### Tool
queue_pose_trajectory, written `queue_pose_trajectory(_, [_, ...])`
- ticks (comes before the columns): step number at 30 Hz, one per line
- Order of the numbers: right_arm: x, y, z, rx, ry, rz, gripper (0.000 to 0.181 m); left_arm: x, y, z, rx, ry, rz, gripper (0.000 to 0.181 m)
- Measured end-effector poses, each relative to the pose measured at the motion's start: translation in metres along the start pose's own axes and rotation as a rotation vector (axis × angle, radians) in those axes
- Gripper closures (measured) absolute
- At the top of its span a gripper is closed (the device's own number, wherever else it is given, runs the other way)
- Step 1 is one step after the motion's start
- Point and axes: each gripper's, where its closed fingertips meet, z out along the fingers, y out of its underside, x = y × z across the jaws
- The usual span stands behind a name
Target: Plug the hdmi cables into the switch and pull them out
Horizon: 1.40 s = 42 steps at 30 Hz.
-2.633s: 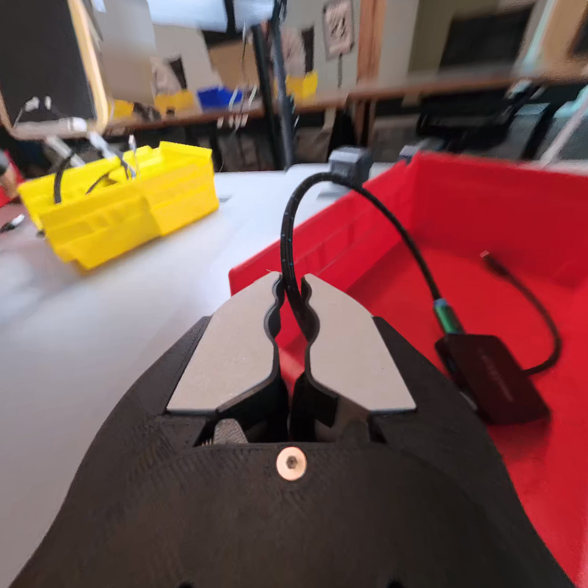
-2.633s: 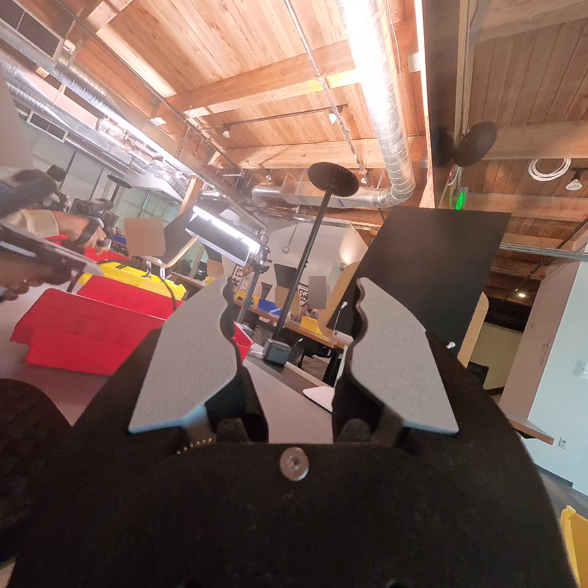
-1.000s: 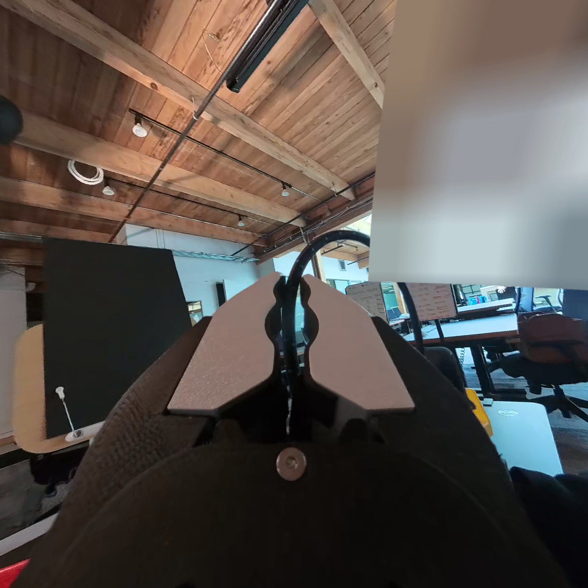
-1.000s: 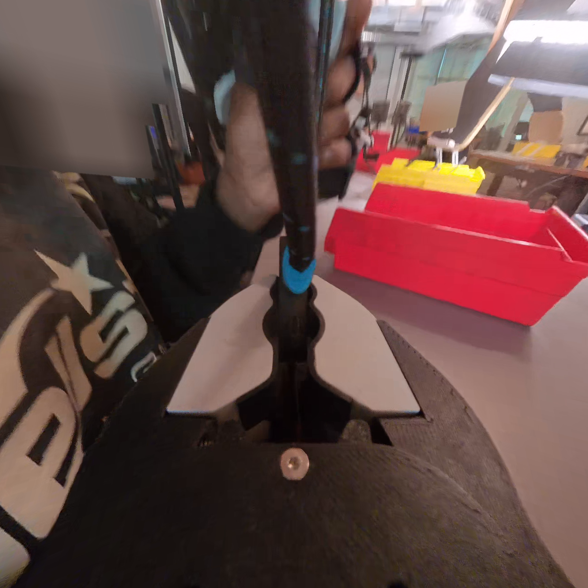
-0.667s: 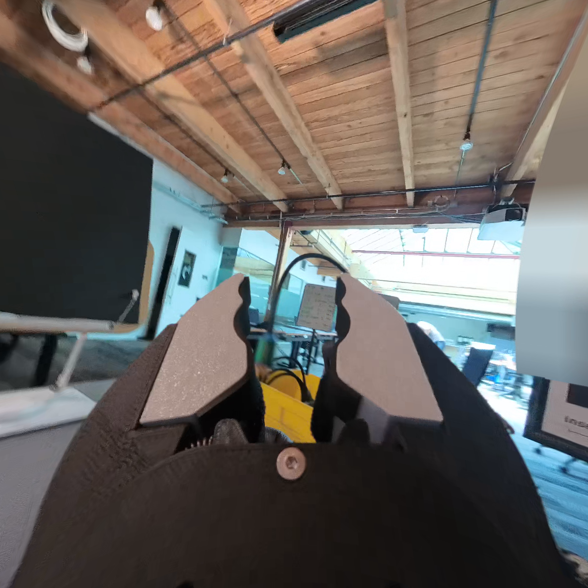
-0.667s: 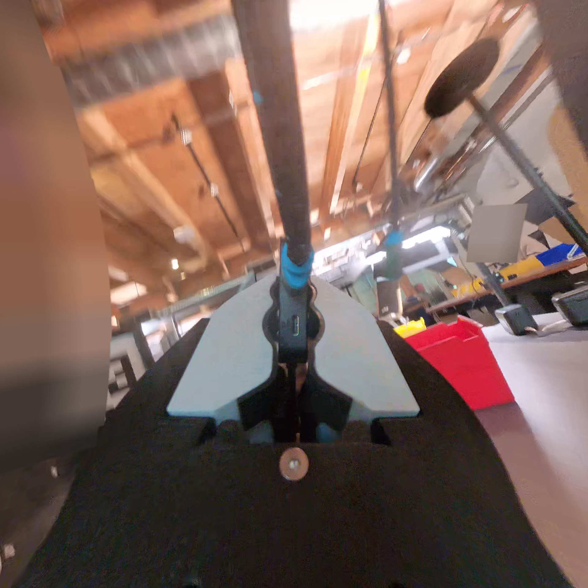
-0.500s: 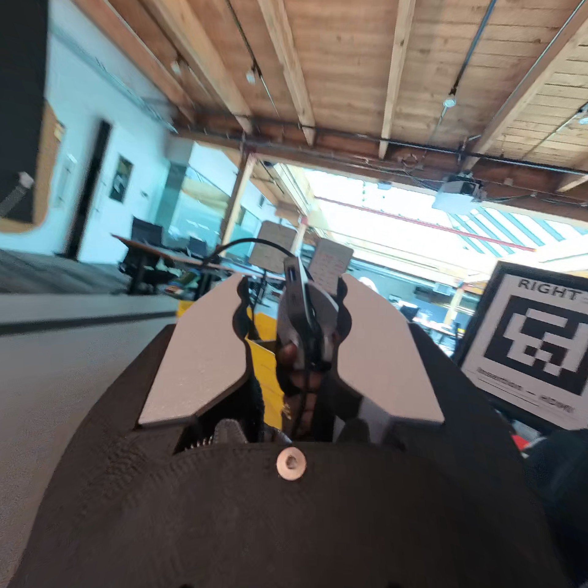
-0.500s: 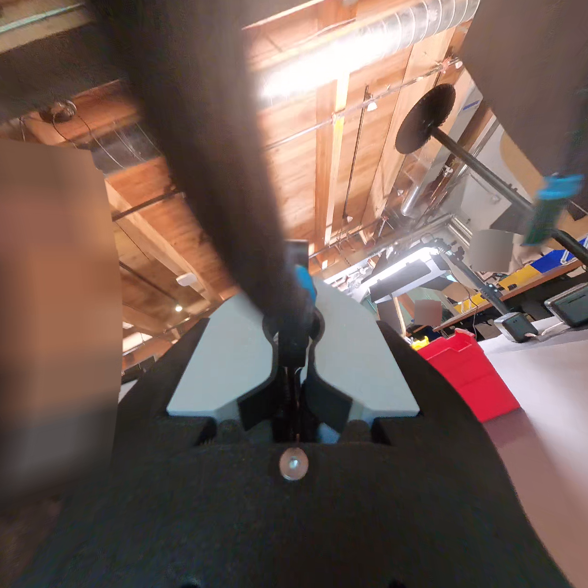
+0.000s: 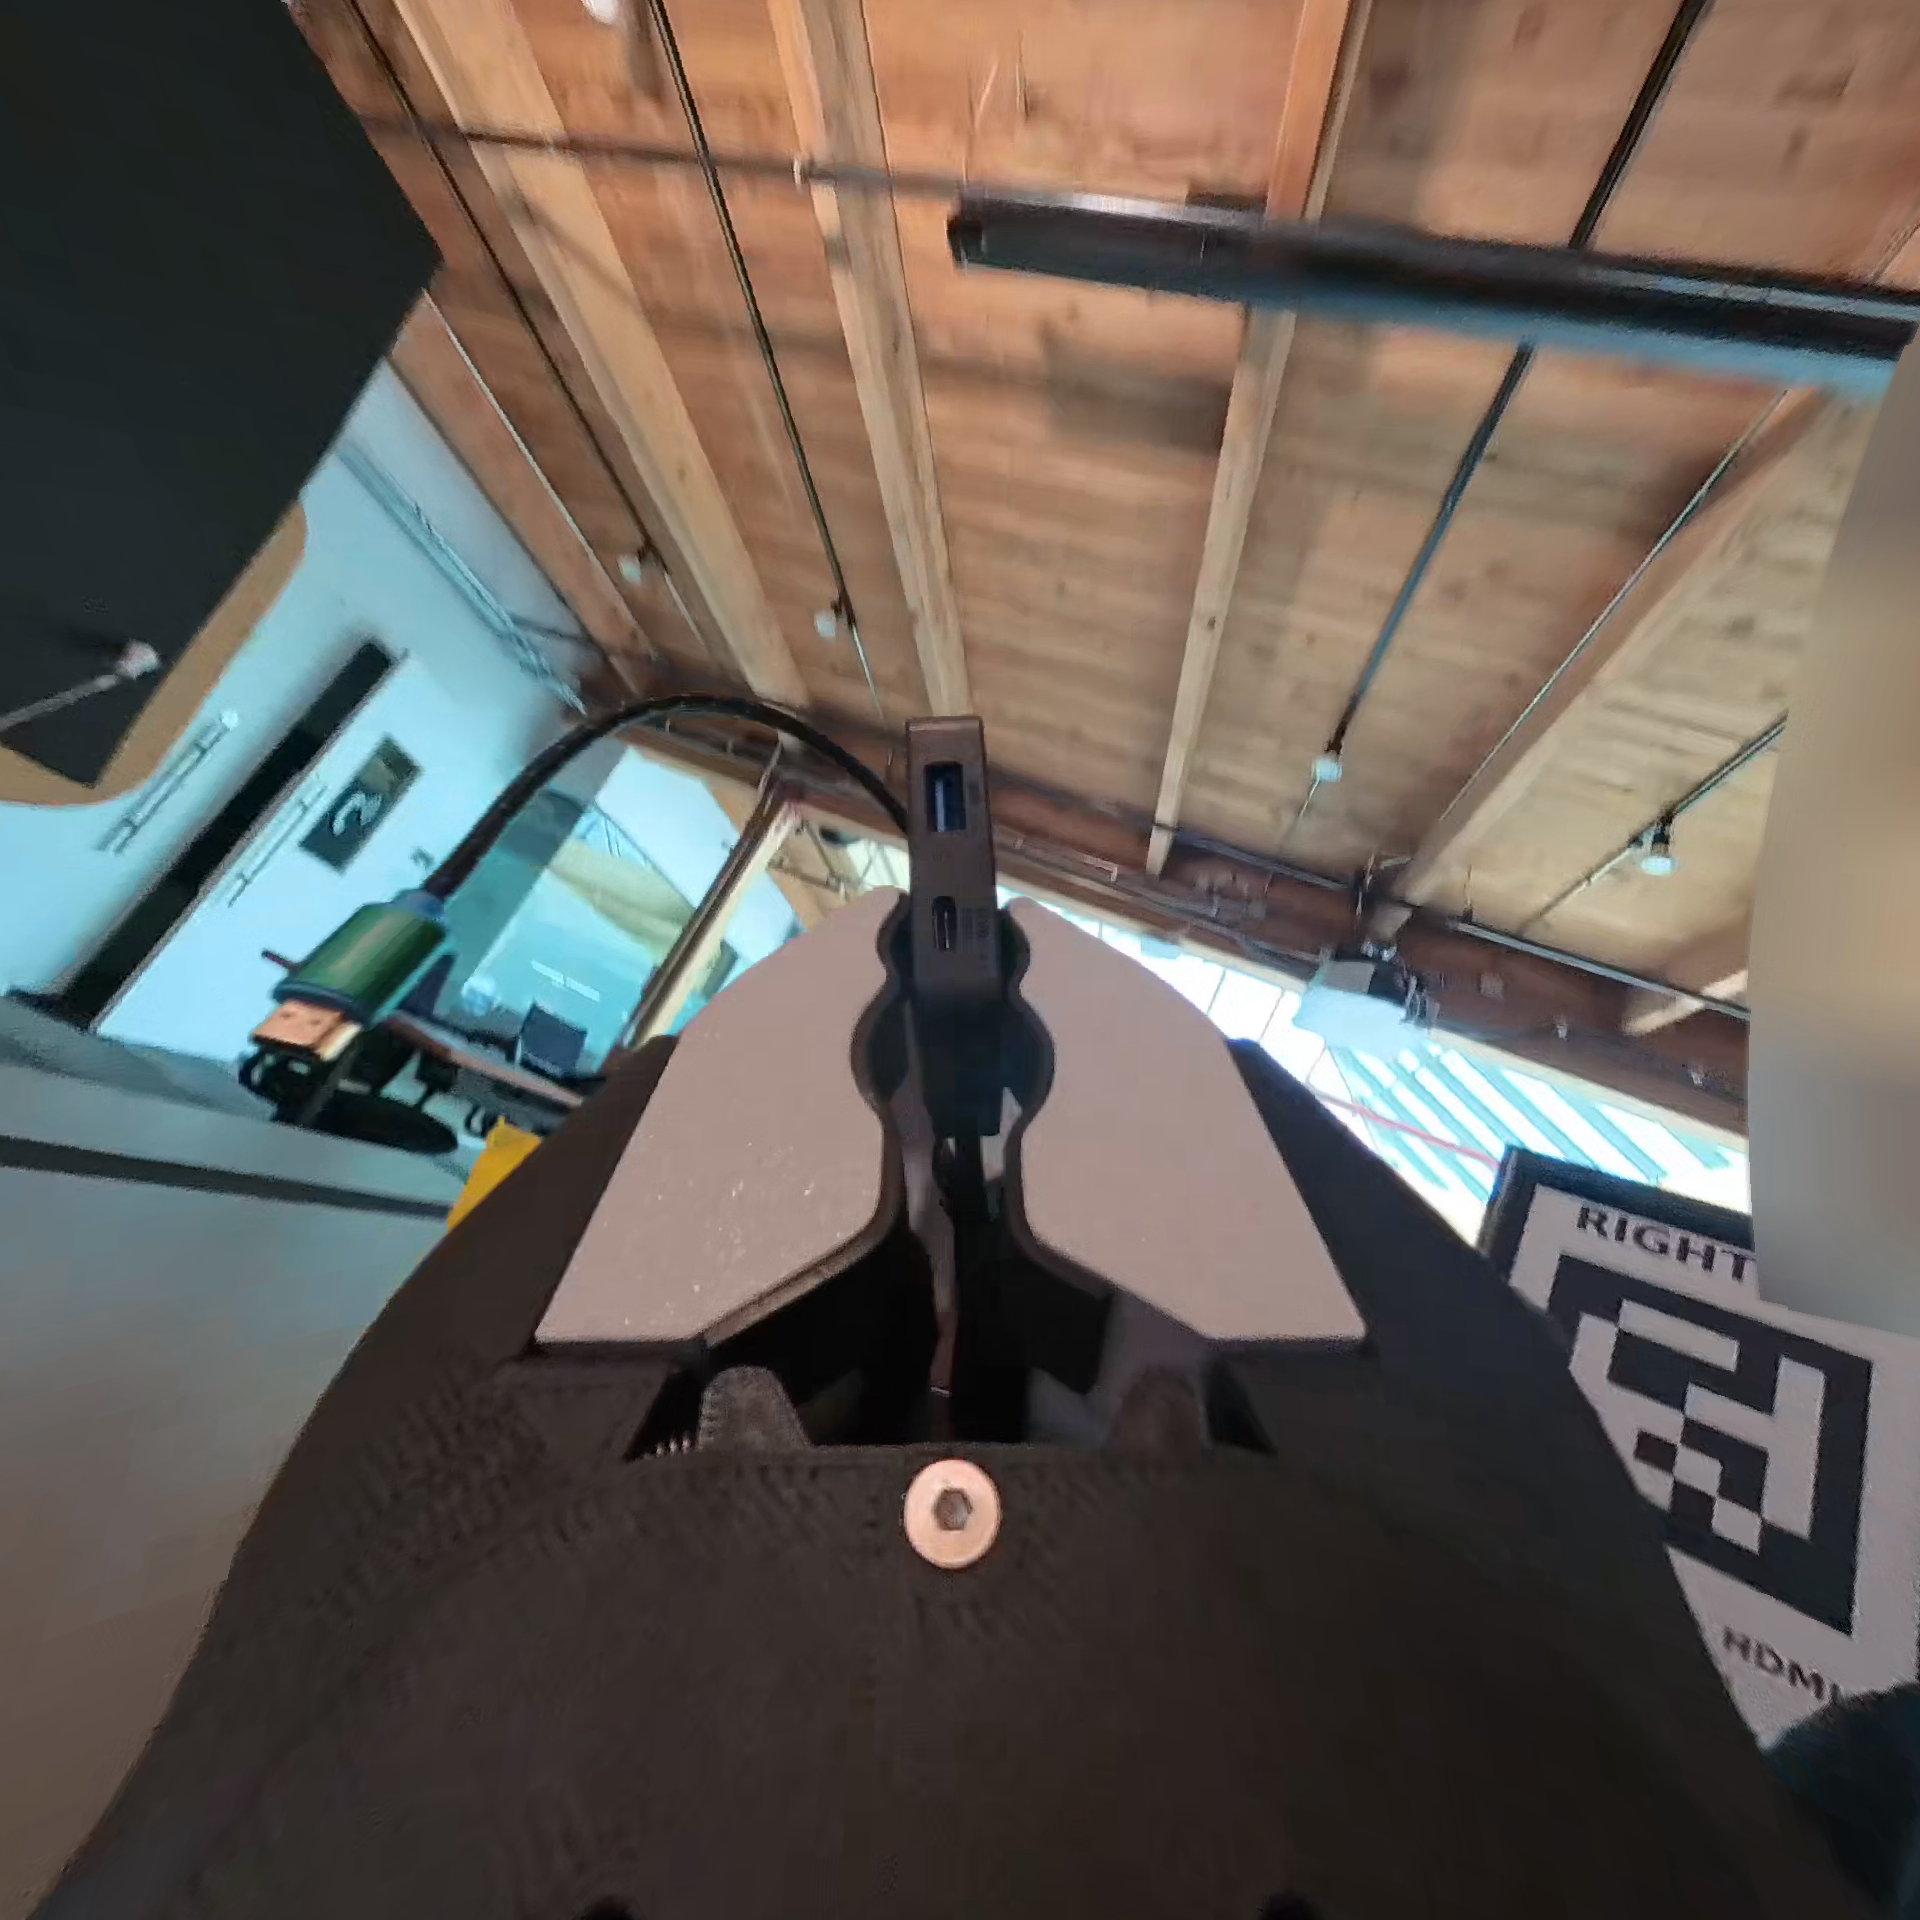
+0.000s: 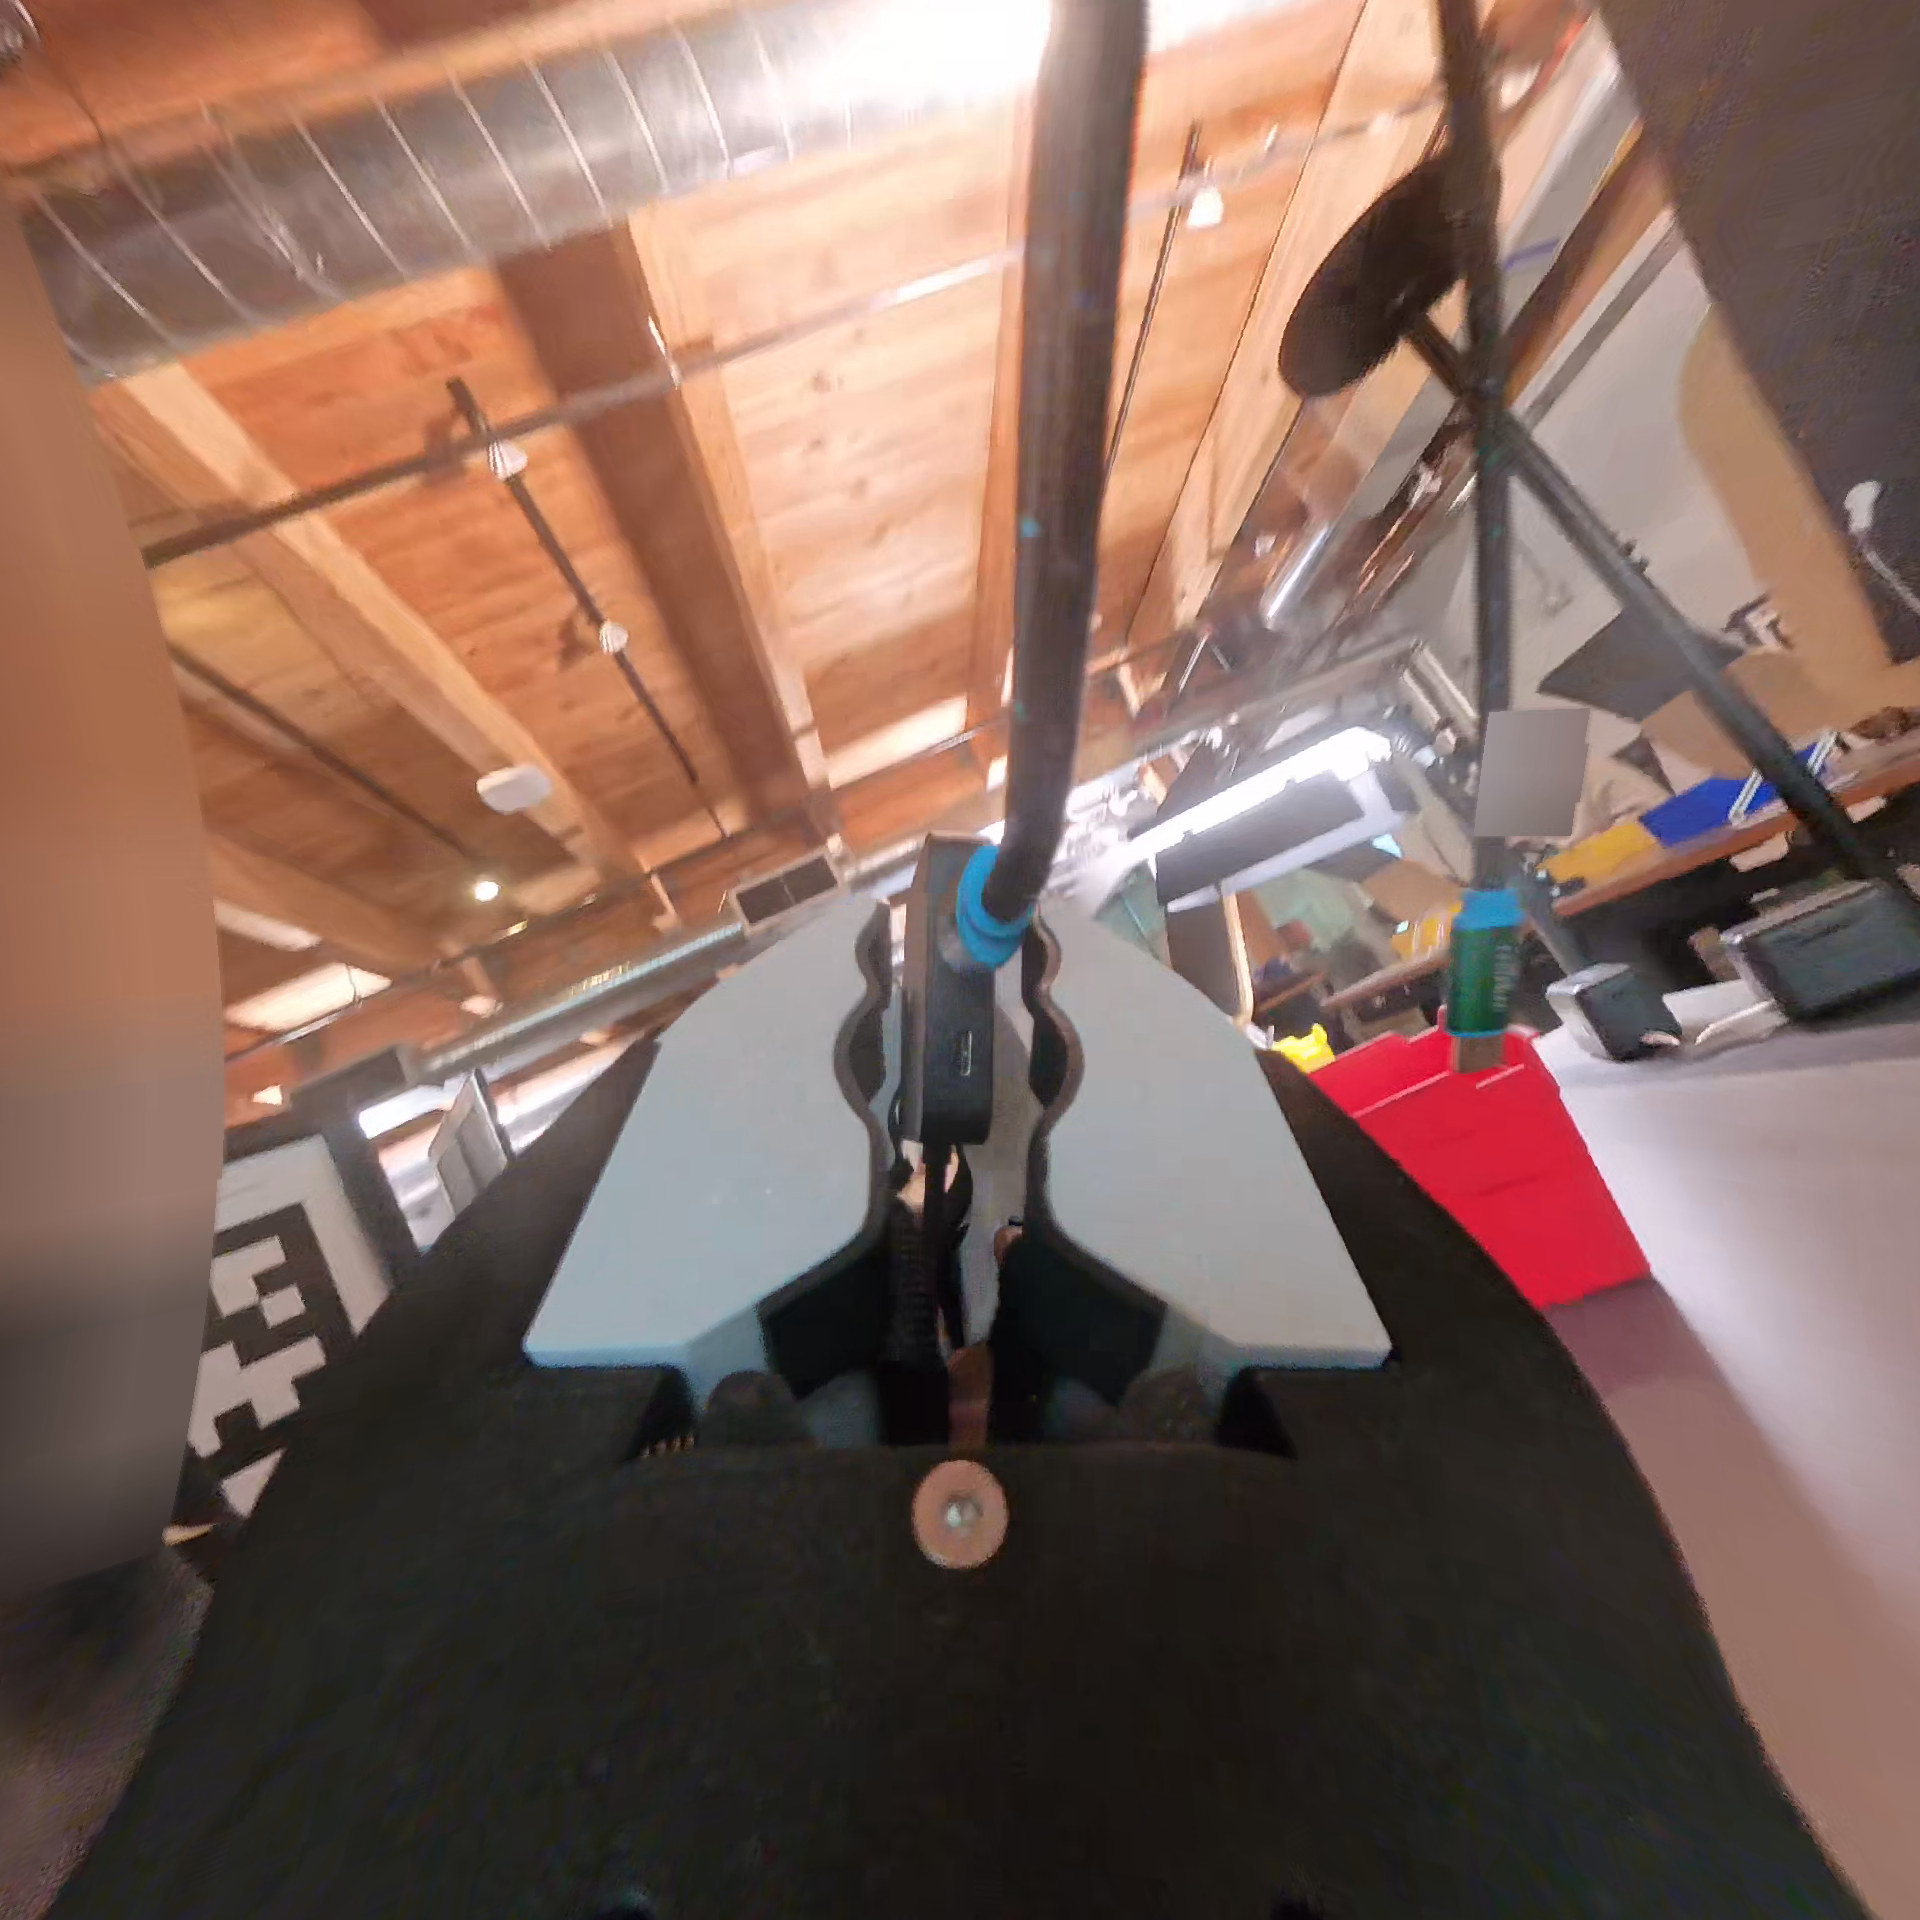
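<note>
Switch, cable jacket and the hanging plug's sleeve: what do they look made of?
Switch: dark matte body, probably plastic or coated metal; no glare on it. Cable: black woven jacket with blue flecks, likely braided fabric. Plug: glossy green sleeve, seemingly anodised metal, with a gold-coloured metal tip.

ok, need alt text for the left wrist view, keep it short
The left tongs are shut on a slim black switch, held upright and edge-on so two small ports on its narrow side face the camera. A black cable arcs from behind it to a loose green HDMI plug hanging at left, under a wooden beamed ceiling.
</note>
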Motion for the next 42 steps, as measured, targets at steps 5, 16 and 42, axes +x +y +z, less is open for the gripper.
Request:
queue_pose_trajectory(5, [-0.003,0.007,0.006,-0.004,-0.029,0.018,0.166,0.003,-0.002,0.001,-0.034,0.038,0.030,0.169])
queue_pose_trajectory(16, [0.002,0.010,0.001,-0.078,0.010,-0.016,0.168,0.000,0.016,0.003,-0.166,0.099,-0.176,0.164])
queue_pose_trajectory(42, [0.005,0.014,0.005,0.041,0.055,-0.029,0.170,-0.007,0.009,-0.008,-0.038,0.029,-0.103,0.170])
